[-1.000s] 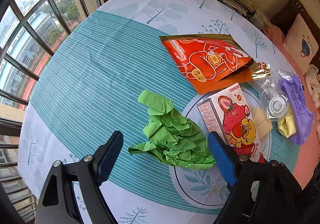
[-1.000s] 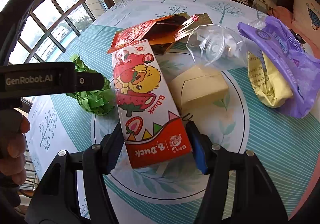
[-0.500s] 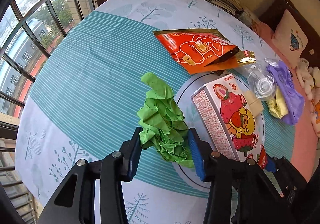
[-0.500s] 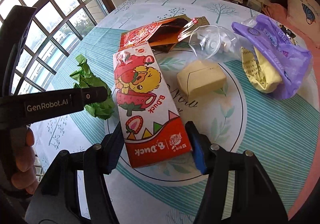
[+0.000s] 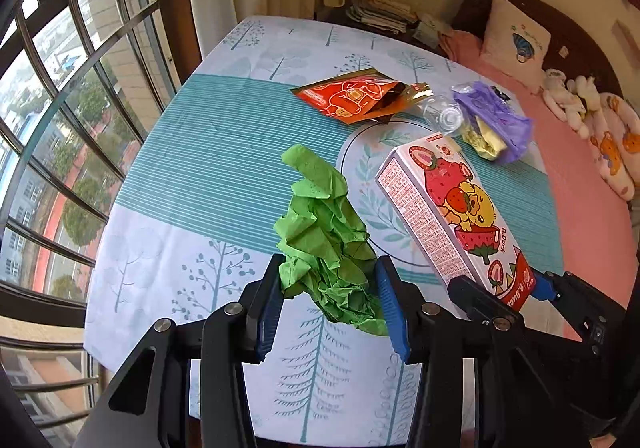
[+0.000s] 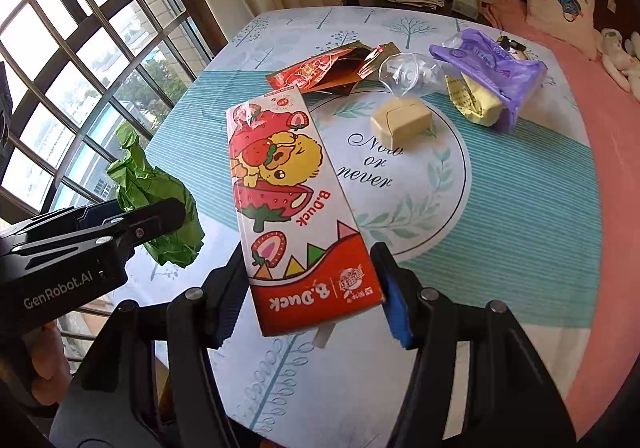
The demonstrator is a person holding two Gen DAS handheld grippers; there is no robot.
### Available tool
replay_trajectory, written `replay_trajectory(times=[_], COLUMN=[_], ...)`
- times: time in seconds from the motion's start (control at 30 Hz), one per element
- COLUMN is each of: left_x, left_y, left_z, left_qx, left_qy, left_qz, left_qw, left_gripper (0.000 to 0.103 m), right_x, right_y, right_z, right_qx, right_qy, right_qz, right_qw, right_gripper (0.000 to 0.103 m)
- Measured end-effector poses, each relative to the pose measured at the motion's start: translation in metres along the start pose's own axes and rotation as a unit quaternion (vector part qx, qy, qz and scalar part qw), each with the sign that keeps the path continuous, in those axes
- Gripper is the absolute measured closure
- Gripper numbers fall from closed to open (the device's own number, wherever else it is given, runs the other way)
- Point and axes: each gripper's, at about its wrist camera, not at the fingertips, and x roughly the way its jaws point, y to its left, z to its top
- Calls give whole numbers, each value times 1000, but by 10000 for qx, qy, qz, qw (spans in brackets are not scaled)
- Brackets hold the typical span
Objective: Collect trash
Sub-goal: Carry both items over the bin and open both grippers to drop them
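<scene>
My left gripper (image 5: 328, 268) is shut on a crumpled green paper (image 5: 324, 220) and holds it in the air above the table's near edge. From the right wrist view the same green paper (image 6: 160, 200) hangs at the left, behind a black finger (image 6: 152, 218) of that gripper. My right gripper (image 6: 310, 264) is shut on the red end of a long B.Duck carton (image 6: 280, 176), which tilts up away from me. In the left wrist view the carton (image 5: 448, 208) rises at the right, clear of the cloth.
On the tablecloth (image 6: 520, 208) lie an orange snack pouch (image 6: 320, 70), a clear plastic cup (image 6: 408, 72), a small beige box (image 6: 400, 120) and a purple bag (image 6: 492, 64) with yellow paper. A barred window runs along the left. A pink bed (image 6: 600, 128) lies to the right.
The left jaws closed on the green paper, which was lying between them. Both grippers then rose and drew back from the table, the paper and the carton lifting with them.
</scene>
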Motion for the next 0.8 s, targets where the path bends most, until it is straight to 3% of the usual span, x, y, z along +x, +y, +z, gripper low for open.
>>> replay_trajectory(times=[0.43,0.63,0.8], left_x=[-97,-107,-105], left_y=[59,86,91], left_z=[-101,-152,-192], left_qx=[1479,1809,1991], left_qy=[-339,-67,196], left_qz=[-552,-750,-817], left_qw=[9869,9806,9764], left_gripper=[58,58,58], right_x=[-84,-97,-106], right_y=[105,145,156], right_z=[-124,-184,-224], right_qx=[1089,1265,1389], right_qy=[-623,-433,-162], right_qz=[-653,-898,-1078], right_qw=[9899,9869,9843], right_gripper=[46,46,46])
